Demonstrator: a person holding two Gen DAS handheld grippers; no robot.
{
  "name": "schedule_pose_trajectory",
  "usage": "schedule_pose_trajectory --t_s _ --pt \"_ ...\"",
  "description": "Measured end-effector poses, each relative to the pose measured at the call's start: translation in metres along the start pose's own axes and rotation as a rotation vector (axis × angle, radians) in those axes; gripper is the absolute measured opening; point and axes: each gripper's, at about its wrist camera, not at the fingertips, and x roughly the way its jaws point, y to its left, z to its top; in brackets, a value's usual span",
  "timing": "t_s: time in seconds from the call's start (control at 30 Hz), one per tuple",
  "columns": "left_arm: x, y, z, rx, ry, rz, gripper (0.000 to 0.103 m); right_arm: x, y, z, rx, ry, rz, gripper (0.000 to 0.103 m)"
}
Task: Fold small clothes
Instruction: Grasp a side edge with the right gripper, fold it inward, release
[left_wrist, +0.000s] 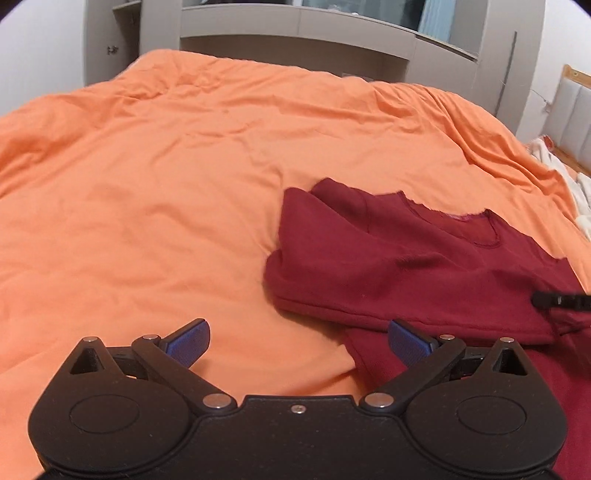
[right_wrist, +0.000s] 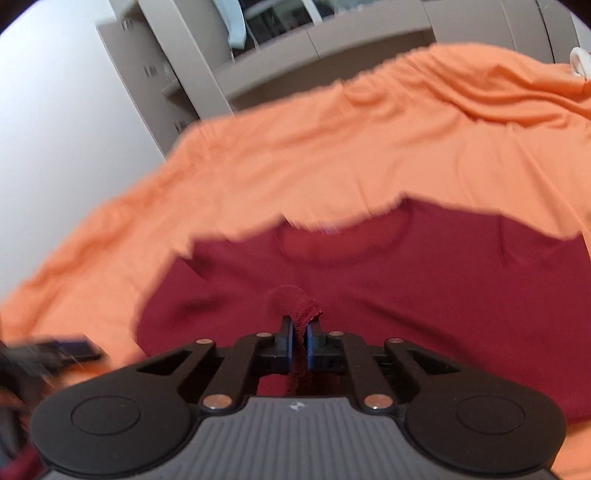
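Left wrist view: the left gripper (left_wrist: 298, 341) hangs over an orange bed cover (left_wrist: 147, 184), its jaws spread wide with nothing between them. The dark red shirt (left_wrist: 406, 266) lies at about two o'clock from these jaws, partly folded, one side already turned over onto the body. Its neckline is at the far end, its hem nearest the camera, so the long axis runs from near to far. The right-hand pad sits just over the shirt's near edge.

Right wrist view: the right gripper (right_wrist: 300, 339) has its jaws closed tight on a bunched bit of the shirt's fabric, at twelve o'clock. This is the hand that has hold of the shirt; judging from that, the next fold would likely be its to lead.
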Motion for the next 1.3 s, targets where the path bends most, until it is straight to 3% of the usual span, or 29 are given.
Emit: schedule_pose_trajectory --t_s 0.2,0.33,0.4,0.6,0.83,1.07,1.2,1.3 --pt "0.013 -0.026 -0.001 0.134 0.022 -0.029 0.102 -0.039 0.017 0.032 0.061 -0.151 0.126 0.008" --pt "0.028 -0.041 0.001 0.228 0.035 -0.012 0.102 -0.052 0.02 0.043 0.048 -0.197 0.13 0.008" --pt "0.033 -0.039 0.003 0.225 0.04 -0.016 0.102 -0.053 0.015 0.044 0.046 -0.191 0.11 0.008" --pt "0.03 -0.01 0.016 0.024 -0.048 -0.148 0.102 -0.034 -0.017 0.024 0.146 -0.08 0.02 0.008" --pt "0.05 0.011 0.025 -0.126 -0.04 -0.084 0.096 -0.01 -0.043 -0.003 0.201 0.038 -0.081 0.012" --pt "0.067 0.041 0.029 -0.287 -0.07 -0.138 0.082 -0.006 -0.044 -0.012 0.187 0.071 -0.101 0.021" --pt "0.083 0.052 0.027 -0.355 -0.046 -0.173 0.072 -0.007 -0.041 -0.015 0.157 0.089 -0.122 0.042" --pt "0.093 0.056 0.024 -0.384 -0.018 -0.202 0.065 -0.01 -0.041 -0.019 0.141 0.091 -0.135 0.05"
